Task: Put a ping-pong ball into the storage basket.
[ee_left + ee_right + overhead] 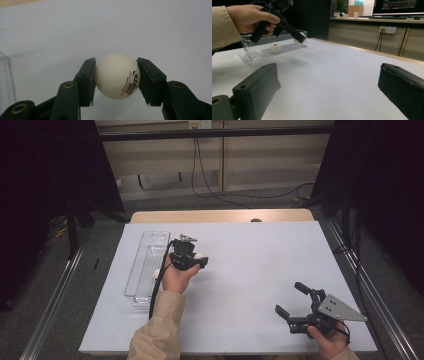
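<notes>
On the white-covered table (250, 270), a long clear plastic tray (145, 265) already holds one white ping-pong ball (275, 46). Just beside it, the left gripper (195, 260) clamps a second white printed ball (117, 76) above the table, not yet placed. Well apart, the right gripper (291, 301) gapes empty.

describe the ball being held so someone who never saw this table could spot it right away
Start at the clear plastic tray lying along the left side of the white table. Just right of it, the left hand-held gripper is clamped on a white ping-pong ball with small printed lettering. Unlike the other ball resting inside the tray, this one sits between black jaws.
</notes>
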Demonstrator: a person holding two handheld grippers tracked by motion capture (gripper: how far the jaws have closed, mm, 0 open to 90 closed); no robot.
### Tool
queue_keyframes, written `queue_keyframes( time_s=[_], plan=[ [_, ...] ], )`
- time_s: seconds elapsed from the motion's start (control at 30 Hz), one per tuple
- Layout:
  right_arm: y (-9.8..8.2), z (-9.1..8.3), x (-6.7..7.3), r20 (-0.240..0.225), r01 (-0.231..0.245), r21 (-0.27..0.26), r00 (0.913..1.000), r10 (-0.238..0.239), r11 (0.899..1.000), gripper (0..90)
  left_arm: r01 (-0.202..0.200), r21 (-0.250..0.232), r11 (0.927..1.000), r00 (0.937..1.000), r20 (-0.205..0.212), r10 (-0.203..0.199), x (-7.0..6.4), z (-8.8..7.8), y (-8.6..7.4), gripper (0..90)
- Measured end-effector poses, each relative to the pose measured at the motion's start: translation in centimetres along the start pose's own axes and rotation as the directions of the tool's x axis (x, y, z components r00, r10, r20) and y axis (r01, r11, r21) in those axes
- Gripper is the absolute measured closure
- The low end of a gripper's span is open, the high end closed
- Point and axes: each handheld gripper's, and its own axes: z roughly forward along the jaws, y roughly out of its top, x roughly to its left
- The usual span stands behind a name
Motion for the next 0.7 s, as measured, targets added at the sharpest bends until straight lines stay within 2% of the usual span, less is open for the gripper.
queue_keyframes(
  time_s=[0.2,0.23,0.37,0.7],
  plan=[
    [0.01,-0.02,-0.03,0.002,0.0,-0.001,1.0,0.0,1.0,2.6,-0.009,0.005,1.0,0.9999,-0.006,0.009,0.22,-0.34,-0.01,51.1],
    [0.01,-0.02,-0.02,0.002,-0.001,-0.001,1.0,0.001,1.0,2.6,0.006,-0.006,1.0,0.9999,-0.009,-0.006,0.15,-0.35,-0.01,51.1],
    [0.01,-0.01,0.01,0.0,-0.002,-0.001,1.0,0.002,1.0,2.6,-0.004,0.003,1.0,0.9999,-0.011,0.004,0.39,-0.62,0.01,51.1],
    [0.01,-0.01,-0.02,0.002,0.0,0.0,1.0,0.0,1.0,2.7,-0.002,0.002,1.0,0.9999,-0.014,0.002,0.52,-0.97,0.01,51.1]
  ],
)
